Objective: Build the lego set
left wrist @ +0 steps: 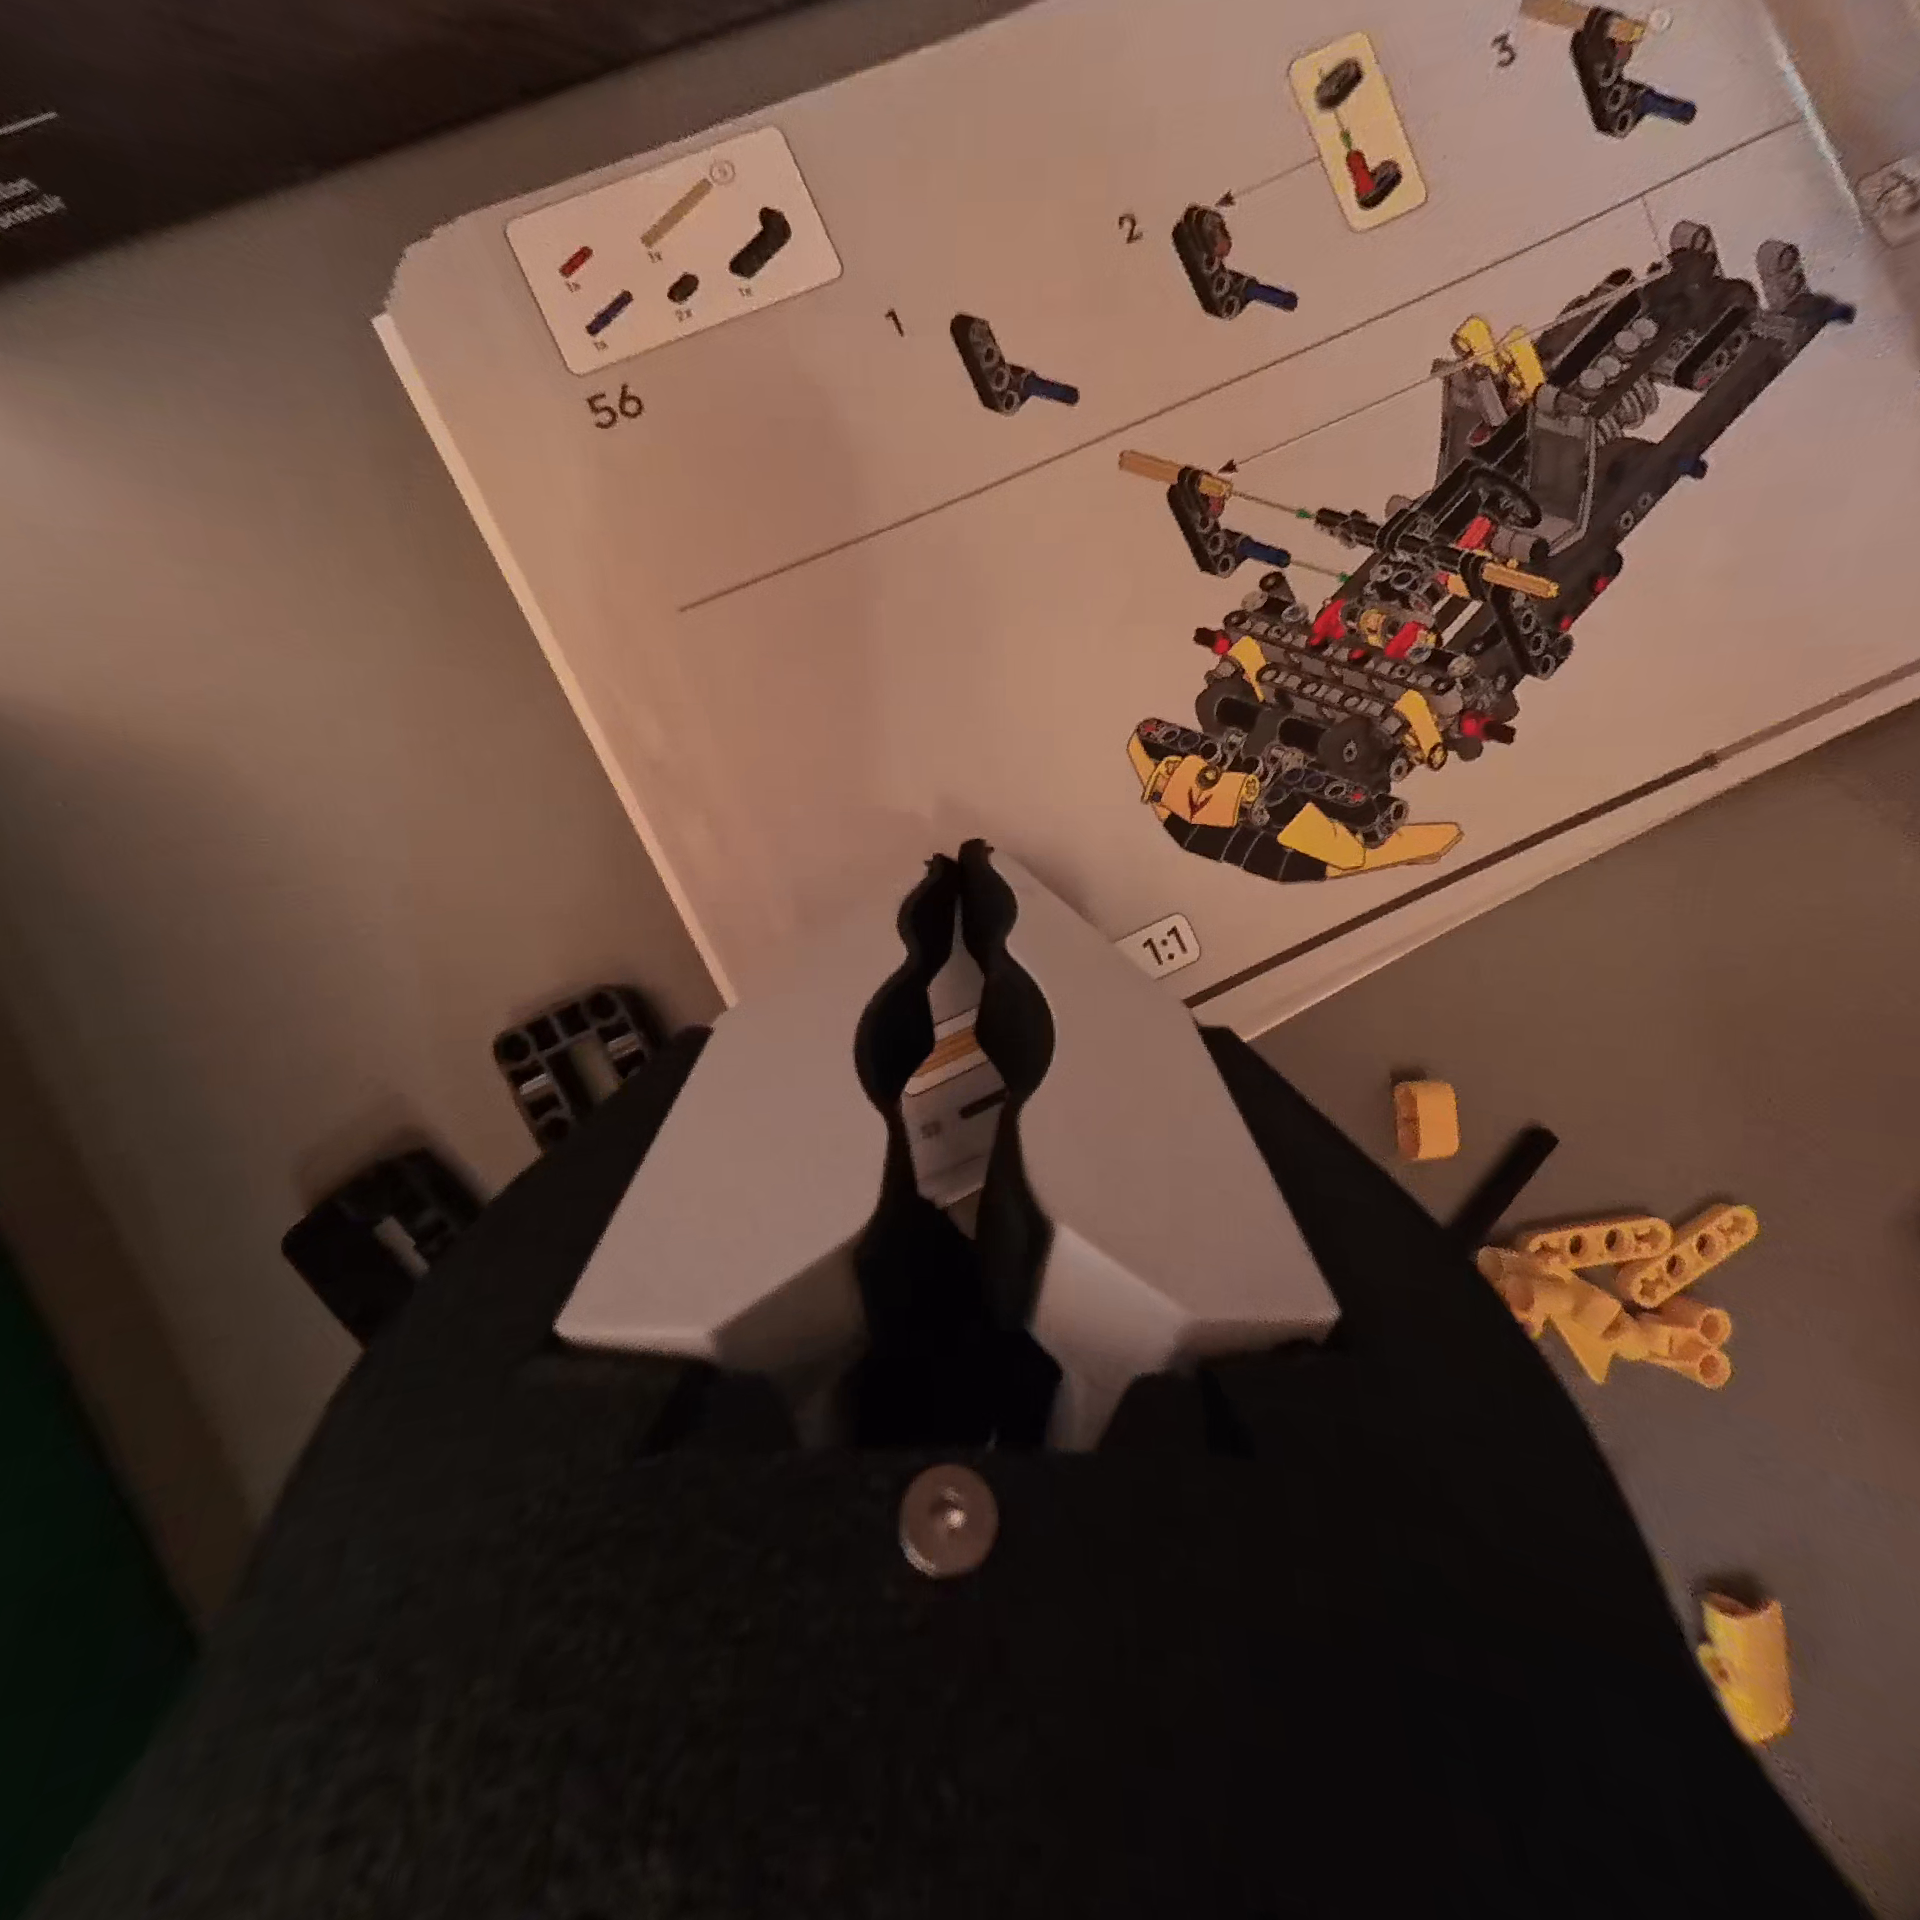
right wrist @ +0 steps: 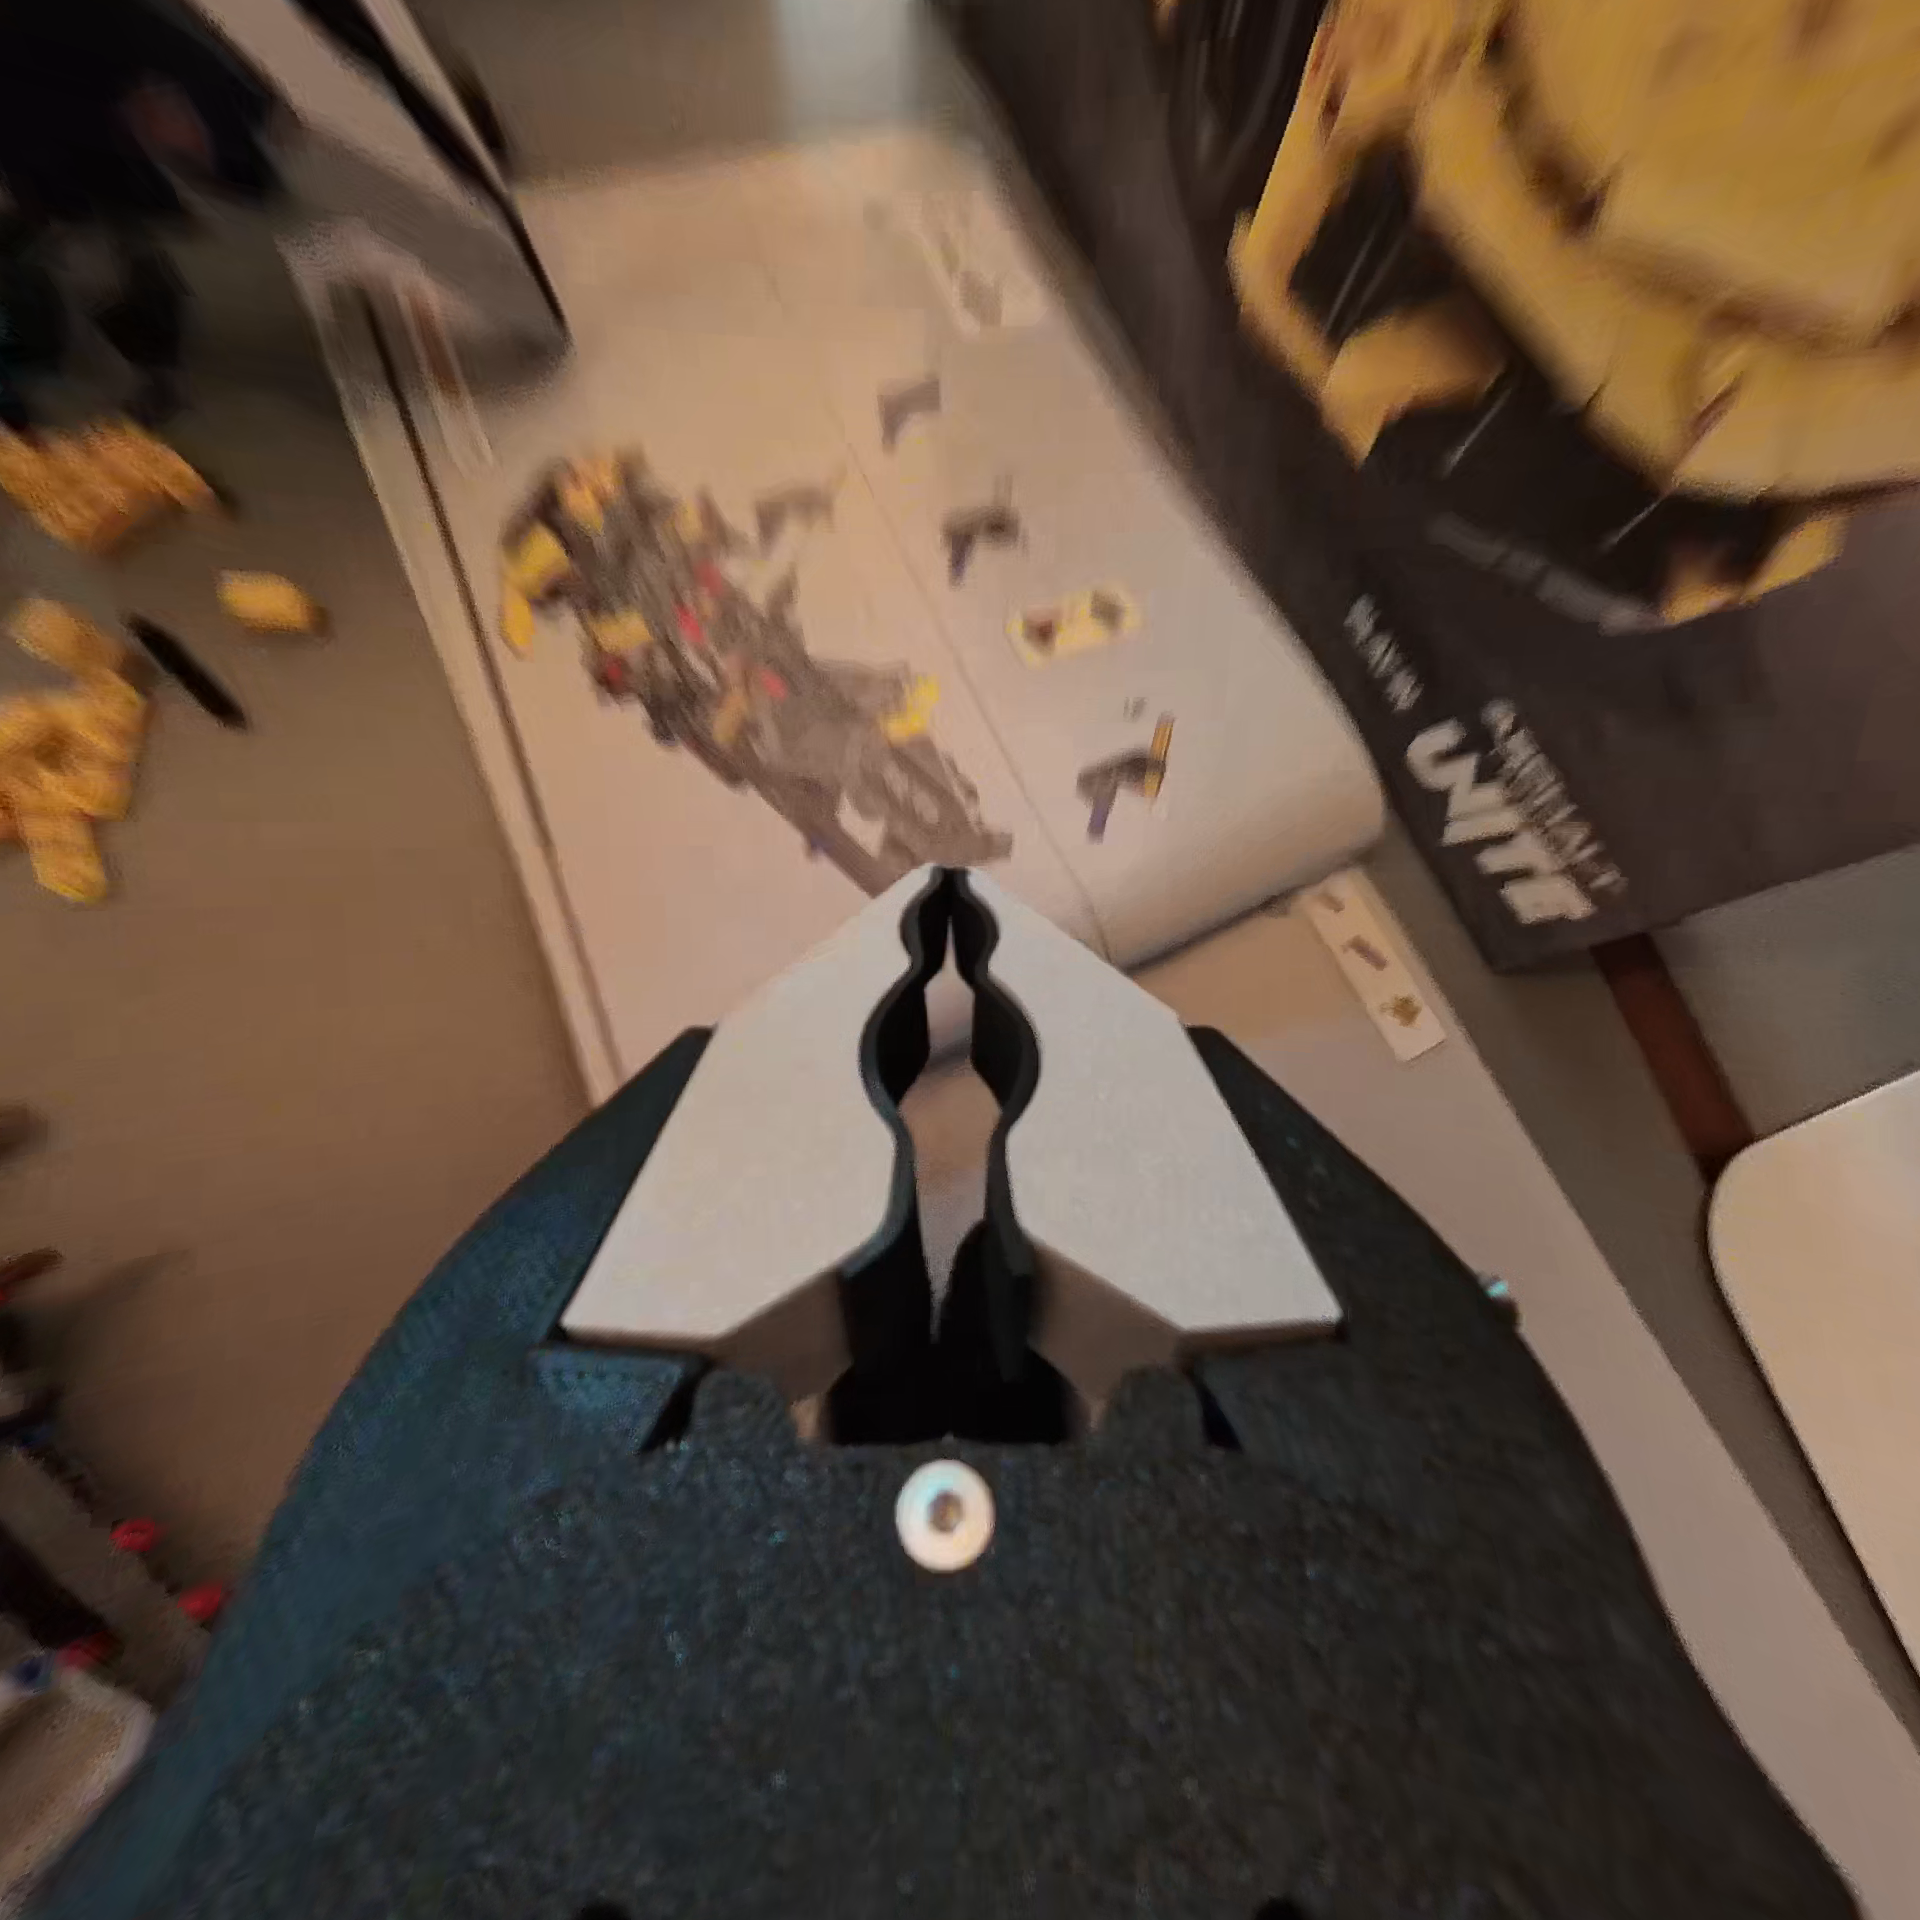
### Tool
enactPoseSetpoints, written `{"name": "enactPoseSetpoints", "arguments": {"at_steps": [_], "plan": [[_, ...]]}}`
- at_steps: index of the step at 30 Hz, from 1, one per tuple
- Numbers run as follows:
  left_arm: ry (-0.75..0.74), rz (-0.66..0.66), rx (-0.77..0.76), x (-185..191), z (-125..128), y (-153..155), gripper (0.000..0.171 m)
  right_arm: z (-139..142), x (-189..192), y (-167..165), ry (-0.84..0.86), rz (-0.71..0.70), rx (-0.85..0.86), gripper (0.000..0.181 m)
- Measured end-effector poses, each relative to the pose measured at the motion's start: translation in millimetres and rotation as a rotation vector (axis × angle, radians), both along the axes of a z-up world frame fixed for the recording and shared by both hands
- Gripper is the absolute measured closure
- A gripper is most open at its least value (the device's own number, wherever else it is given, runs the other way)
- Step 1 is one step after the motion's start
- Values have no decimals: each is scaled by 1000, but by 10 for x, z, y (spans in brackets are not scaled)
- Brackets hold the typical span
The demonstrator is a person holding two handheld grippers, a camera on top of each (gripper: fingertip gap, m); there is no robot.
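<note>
The open instruction booklet (left wrist: 935,520) lies on the grey table, its page showing a black and yellow vehicle. My left gripper (left wrist: 961,857) is shut and empty, its tips over the booklet's lower edge. Loose yellow beams (left wrist: 1631,1288) and a small yellow piece (left wrist: 1425,1120) lie to its right. Two black frame pieces (left wrist: 577,1049) lie to its left. In the blurred right wrist view my right gripper (right wrist: 948,883) is shut and empty above the same booklet (right wrist: 831,623). Yellow pieces (right wrist: 62,748) lie at the left there.
The dark set box (right wrist: 1558,520) with a yellow vehicle picture stands at the right of the booklet. A white object (right wrist: 1829,1330) sits at the right edge. A thin black axle (left wrist: 1507,1174) and another yellow part (left wrist: 1745,1662) lie on the table. A small paper strip (right wrist: 1377,971) lies by the box. Across from one pair of fingers to the other is roughly 20 centimeters. The small yellow piece (left wrist: 1425,1120) sits 10 centimeters or so from the ends of my left fingers. It turns up in the right wrist view (right wrist: 269,595) as well.
</note>
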State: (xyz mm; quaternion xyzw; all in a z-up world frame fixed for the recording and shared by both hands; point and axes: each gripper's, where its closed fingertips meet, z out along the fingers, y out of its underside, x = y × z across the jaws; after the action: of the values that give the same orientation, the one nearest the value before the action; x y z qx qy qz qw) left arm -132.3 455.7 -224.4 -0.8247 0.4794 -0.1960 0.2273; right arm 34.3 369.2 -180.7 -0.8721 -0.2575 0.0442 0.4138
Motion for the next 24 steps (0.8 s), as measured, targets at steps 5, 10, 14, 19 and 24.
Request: {"name": "enactPoseSetpoints", "arguments": {"at_steps": [5, 10, 14, 19, 24], "plan": [[-2, -13, 110, -247, 237, -88, 161, 968, -174, -540, 350, -98, 271, 171], [-152, -311, 113, -523, 521, -908, 152, 1101, -230, -1561, 514, -217, 355, 161], [-128, -390, 155, -665, 470, -1263, 153, 927, -174, -2128, 478, -338, 350, 164], [2, -342, 164, -718, 361, -1259, 153, 883, -343, -2378, 615, -322, 340, 171], [-4, -343, 179, -635, 421, -1301, 153, 610, -494, -2509, 598, -282, 243, 171]]}}
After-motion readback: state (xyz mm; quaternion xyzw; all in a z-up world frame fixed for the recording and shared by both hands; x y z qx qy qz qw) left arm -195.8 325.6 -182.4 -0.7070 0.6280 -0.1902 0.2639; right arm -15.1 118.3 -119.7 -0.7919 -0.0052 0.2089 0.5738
